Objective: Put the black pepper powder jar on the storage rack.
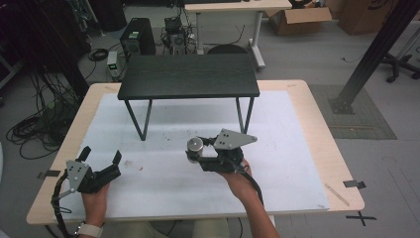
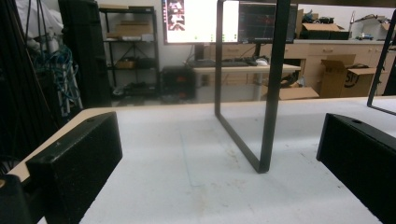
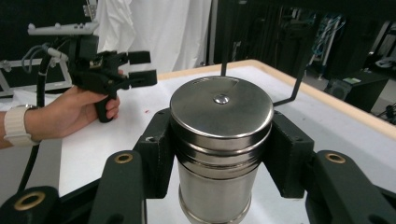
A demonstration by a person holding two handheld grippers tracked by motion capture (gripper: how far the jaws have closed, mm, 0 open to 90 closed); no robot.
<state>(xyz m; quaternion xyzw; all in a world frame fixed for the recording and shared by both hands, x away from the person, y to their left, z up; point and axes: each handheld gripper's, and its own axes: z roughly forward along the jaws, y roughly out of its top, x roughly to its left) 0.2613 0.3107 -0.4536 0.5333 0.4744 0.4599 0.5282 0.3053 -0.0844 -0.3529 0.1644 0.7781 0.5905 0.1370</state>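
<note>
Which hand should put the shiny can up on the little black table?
Probably the right. The right gripper is already shut on the shiny can, just in front of the little black table. The left gripper is open, holds nothing, and sits farther off near the table's left edge.

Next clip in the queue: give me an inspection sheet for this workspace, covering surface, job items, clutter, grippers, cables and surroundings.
Surface: wooden table covered by a white mat; the mat shows faint smudges and specks.
Job's things: steel canister with a lid, upright; small black stand on thin black legs at the far half of the mat.
Clutter: nothing seen on the mat beyond small specks.
Grippers: right gripper closed on the canister, one jaw at each side; left gripper open, jaws wide apart, nothing between them.
Cables: one trails from each gripper toward the person; loose coils lie on the floor at left.
Surroundings: desk, computer tower, cardboard boxes, monitors, shelving.
</note>
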